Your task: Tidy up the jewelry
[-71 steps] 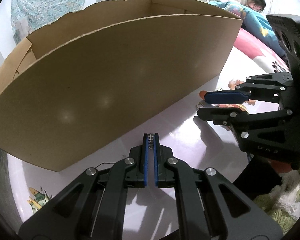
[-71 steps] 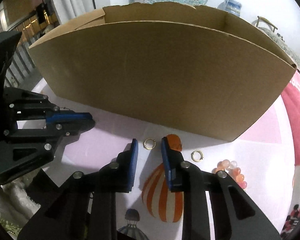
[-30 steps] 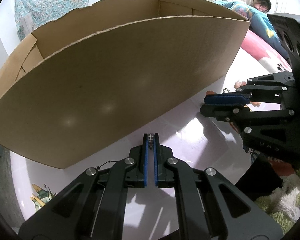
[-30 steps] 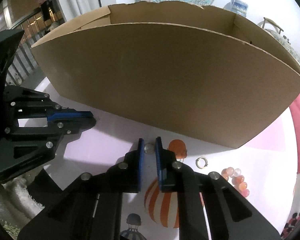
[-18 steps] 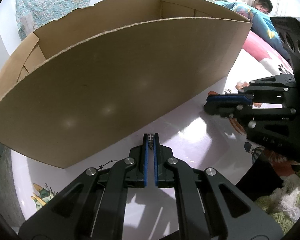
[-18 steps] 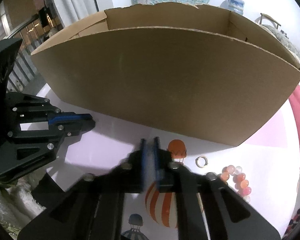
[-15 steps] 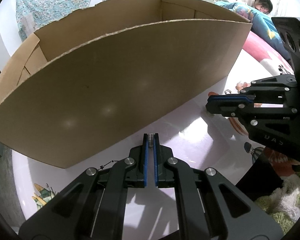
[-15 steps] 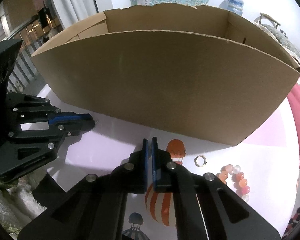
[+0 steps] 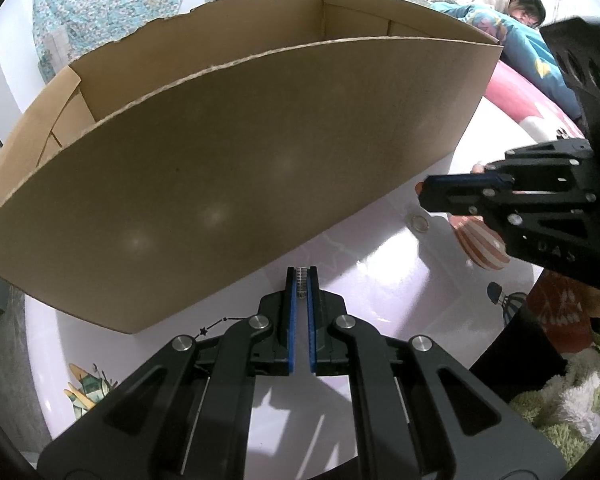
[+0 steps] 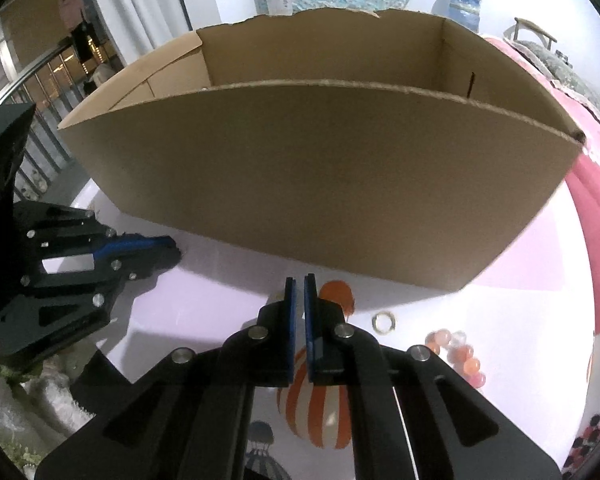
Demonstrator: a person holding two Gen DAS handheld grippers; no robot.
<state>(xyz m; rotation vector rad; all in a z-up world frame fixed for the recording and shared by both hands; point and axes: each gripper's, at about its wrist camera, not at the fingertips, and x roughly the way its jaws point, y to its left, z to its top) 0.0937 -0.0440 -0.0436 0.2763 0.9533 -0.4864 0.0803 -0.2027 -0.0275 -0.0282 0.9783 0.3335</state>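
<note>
Left wrist view: left gripper point(image 9: 300, 280) pitched down at the table point(image 9: 380, 280), fingers pinching a small chain point(image 9: 300, 276), close to the cardboard box point(image 9: 240, 168). Right gripper point(image 10: 299, 284) angled down too, fingers pressed together, nothing visible between. Gold ring point(image 10: 384, 322) and bead bracelet point(image 10: 458, 350) lie right of it.

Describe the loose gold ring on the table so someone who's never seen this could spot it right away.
Start at the big cardboard box standing on the pale printed table. Near its right front corner, just ahead of the wall, lies the gold ring, between an orange striped balloon print and a bead bracelet. It is one thin metal hoop, not a string of pink and orange beads.
</note>
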